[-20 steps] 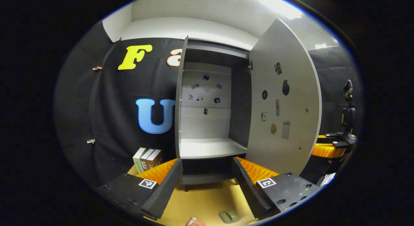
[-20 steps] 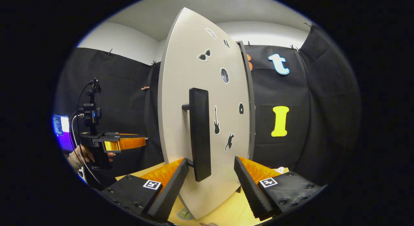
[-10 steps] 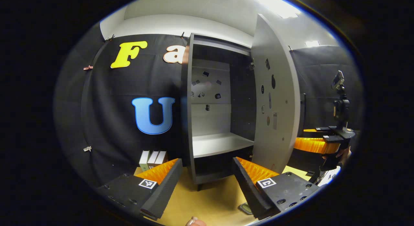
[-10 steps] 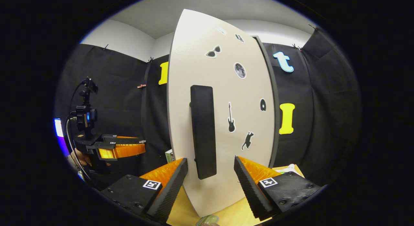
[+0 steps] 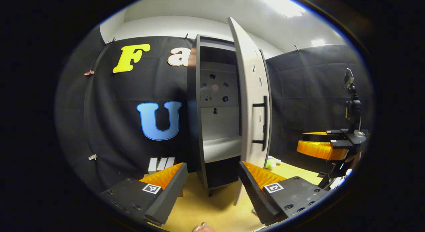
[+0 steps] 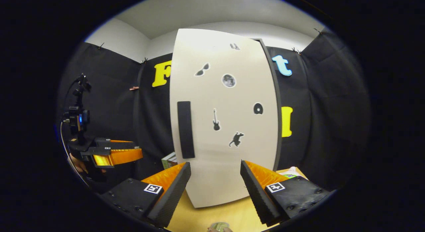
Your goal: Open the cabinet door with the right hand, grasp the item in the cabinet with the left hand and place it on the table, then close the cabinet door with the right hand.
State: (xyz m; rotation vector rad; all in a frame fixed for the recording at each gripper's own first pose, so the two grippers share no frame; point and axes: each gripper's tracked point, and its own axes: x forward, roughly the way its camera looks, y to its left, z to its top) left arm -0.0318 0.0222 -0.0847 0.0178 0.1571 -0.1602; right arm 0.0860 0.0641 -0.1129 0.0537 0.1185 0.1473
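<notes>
Door (image 6: pixel 229 125) closing is the step in hand, judging by the door standing ajar and the cabinet's (image 5: pixel 199 102) shelf (image 5: pixel 220 149) bare. Right gripper (image 6: pixel 215 187) is spread, pinching nothing, apart from the door face, with the handle (image 6: pixel 186 129) off its left finger. To do it well: push flat on the panel near the handle side, follow the hinge arc, stop once it seats. Left gripper (image 5: pixel 212 192) is also spread and holds nothing. The item looks to be the small greenish thing (image 6: pixel 219 226) on the table (image 6: pixel 202 212) at the bottom edge of the right gripper view, partly cut off. Left gripper view gives the gap, inner shelf and side-on handle; right gripper view gives the door's stickered front.
</notes>
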